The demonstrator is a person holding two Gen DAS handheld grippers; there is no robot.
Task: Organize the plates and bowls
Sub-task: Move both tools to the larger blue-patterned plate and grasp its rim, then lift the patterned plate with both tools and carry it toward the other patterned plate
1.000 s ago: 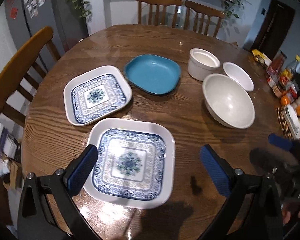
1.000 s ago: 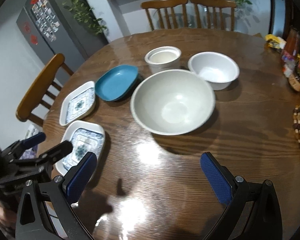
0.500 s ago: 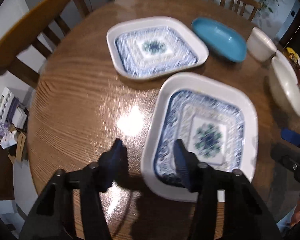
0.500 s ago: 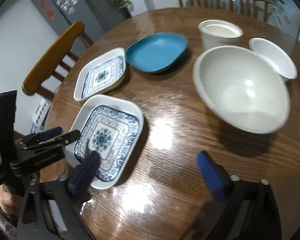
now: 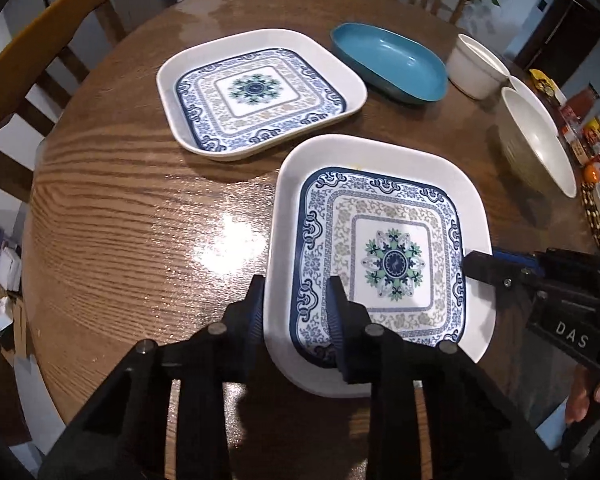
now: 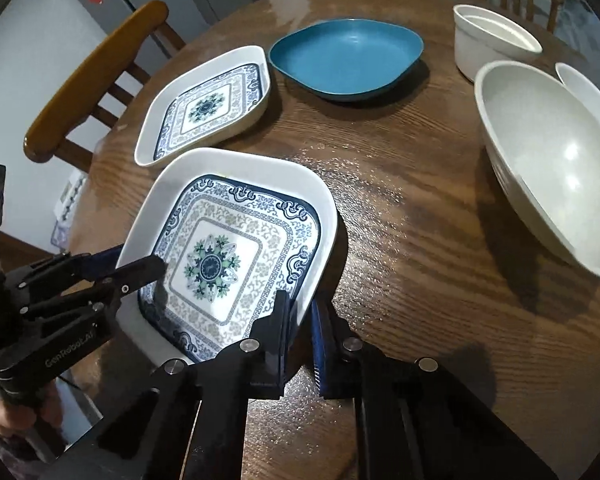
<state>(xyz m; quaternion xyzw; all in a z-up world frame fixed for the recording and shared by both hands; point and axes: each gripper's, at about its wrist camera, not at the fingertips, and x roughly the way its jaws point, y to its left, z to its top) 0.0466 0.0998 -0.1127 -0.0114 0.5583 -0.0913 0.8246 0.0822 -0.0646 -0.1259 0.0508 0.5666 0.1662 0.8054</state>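
The near blue-patterned square plate [image 5: 384,256] [image 6: 220,256] lies on the round wooden table [image 5: 140,200]. My left gripper [image 5: 296,308] straddles its left rim, one finger outside and one inside; its jaws are closing and the pads touch the rim. From the right wrist view, my left gripper [image 6: 136,264] has one finger over the rim and one under. My right gripper [image 6: 302,316] is shut on the plate's opposite rim, and my right gripper [image 5: 480,262] shows at that edge. A second patterned plate [image 5: 260,96] lies beyond.
Behind are a blue dish [image 5: 392,66], a white cup-shaped bowl [image 5: 480,68], a small white bowl [image 6: 588,92] and a large pale bowl [image 6: 552,160]. A wooden chair [image 5: 40,48] stands at the left edge. Jars and packets [image 5: 584,120] crowd the far right.
Both grippers came down from above the table to the near patterned plate. Their wide-open jaws closed, the left on its left rim and the right on its right rim.
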